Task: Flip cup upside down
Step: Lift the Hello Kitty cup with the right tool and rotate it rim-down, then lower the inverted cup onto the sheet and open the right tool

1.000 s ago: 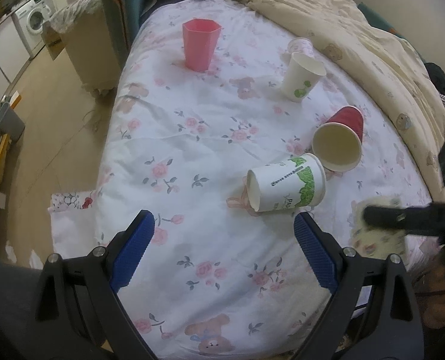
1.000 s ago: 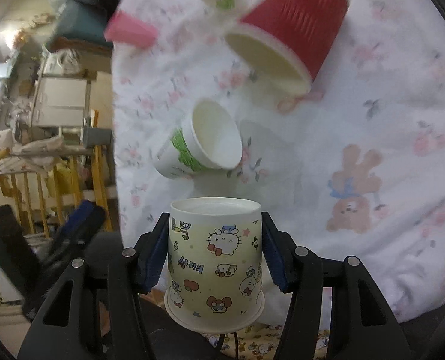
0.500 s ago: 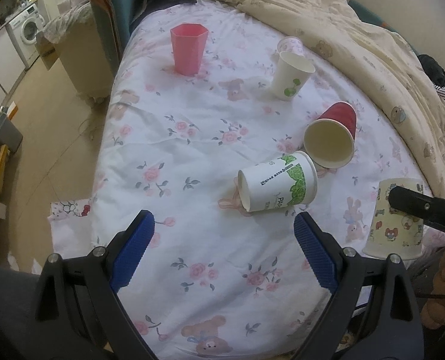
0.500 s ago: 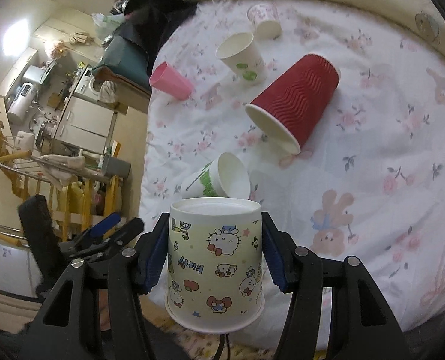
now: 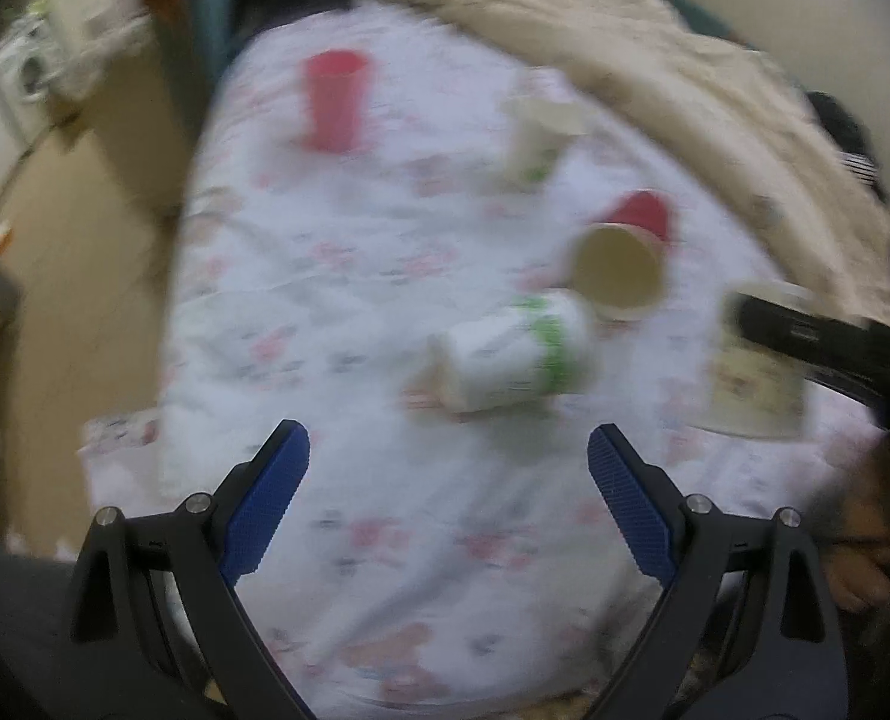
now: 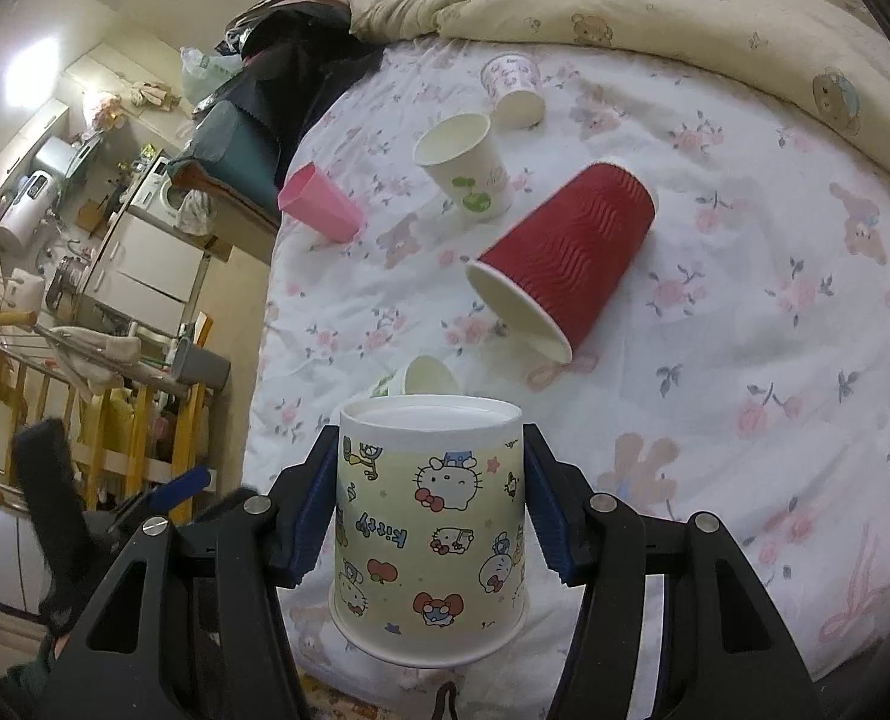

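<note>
My right gripper (image 6: 430, 510) is shut on a Hello Kitty paper cup (image 6: 430, 534), held upside down with its base on top and its rim at the floral bed sheet (image 6: 715, 300) near the front edge. In the blurred left wrist view this cup (image 5: 757, 372) shows at the right with the right gripper's finger across it. My left gripper (image 5: 448, 504) is open and empty above the sheet, short of a white-and-green cup (image 5: 511, 354) that lies on its side.
A red cup (image 6: 565, 264) lies on its side. A white cup with green print (image 6: 466, 171) and a pink cup (image 6: 319, 210) stand upright. A small patterned cup (image 6: 514, 90) lies near the beige quilt (image 6: 685, 0). Floor and furniture are to the left.
The right gripper has swung the upside-down Hello Kitty cup level and lowered it toward the sheet. The left gripper has shifted and its view is now blurred.
</note>
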{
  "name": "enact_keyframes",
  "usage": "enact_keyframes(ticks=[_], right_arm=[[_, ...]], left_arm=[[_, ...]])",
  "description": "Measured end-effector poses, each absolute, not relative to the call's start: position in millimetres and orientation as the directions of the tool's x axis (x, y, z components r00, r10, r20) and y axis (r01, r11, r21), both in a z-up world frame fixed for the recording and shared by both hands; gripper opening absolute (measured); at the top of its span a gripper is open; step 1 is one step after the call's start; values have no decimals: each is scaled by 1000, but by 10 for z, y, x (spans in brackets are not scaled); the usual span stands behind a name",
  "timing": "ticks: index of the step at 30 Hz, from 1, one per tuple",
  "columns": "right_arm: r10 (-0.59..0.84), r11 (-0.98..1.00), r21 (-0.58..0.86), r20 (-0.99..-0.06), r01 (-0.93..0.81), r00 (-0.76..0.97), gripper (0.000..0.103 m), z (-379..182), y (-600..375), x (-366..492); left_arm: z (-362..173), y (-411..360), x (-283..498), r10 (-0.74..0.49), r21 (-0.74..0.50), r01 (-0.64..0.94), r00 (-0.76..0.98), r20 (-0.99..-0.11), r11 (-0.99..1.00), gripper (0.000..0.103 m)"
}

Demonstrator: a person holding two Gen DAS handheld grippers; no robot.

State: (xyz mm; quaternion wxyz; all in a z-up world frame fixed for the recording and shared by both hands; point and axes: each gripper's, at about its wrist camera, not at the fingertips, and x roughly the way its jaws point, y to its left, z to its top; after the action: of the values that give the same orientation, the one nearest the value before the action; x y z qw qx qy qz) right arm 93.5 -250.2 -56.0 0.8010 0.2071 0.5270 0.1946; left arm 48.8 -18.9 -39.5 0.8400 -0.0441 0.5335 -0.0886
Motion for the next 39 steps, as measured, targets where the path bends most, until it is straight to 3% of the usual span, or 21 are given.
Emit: enact_keyframes(ticks=[6, 15, 33, 39], right_arm=[[517, 852, 507, -775, -129, 363, 60, -577, -2406, 924], [516, 856, 460, -784, -235, 346, 60, -543, -2158, 832], [556, 822, 445, -761, -354, 334, 58, -384, -2110, 633], [475, 871, 371, -804, -322, 357, 58, -435, -2163, 718]], left_arm=[[-273, -462, 428, -314, -235, 229, 422, -851, 945, 93], [-328, -567, 390, -390, -304, 272, 360, -847, 913, 92], [-588, -497, 412, -310, -252, 219, 298, -903, 943, 92], [-547, -330, 453, -199, -154, 151, 353, -914, 976, 92]])
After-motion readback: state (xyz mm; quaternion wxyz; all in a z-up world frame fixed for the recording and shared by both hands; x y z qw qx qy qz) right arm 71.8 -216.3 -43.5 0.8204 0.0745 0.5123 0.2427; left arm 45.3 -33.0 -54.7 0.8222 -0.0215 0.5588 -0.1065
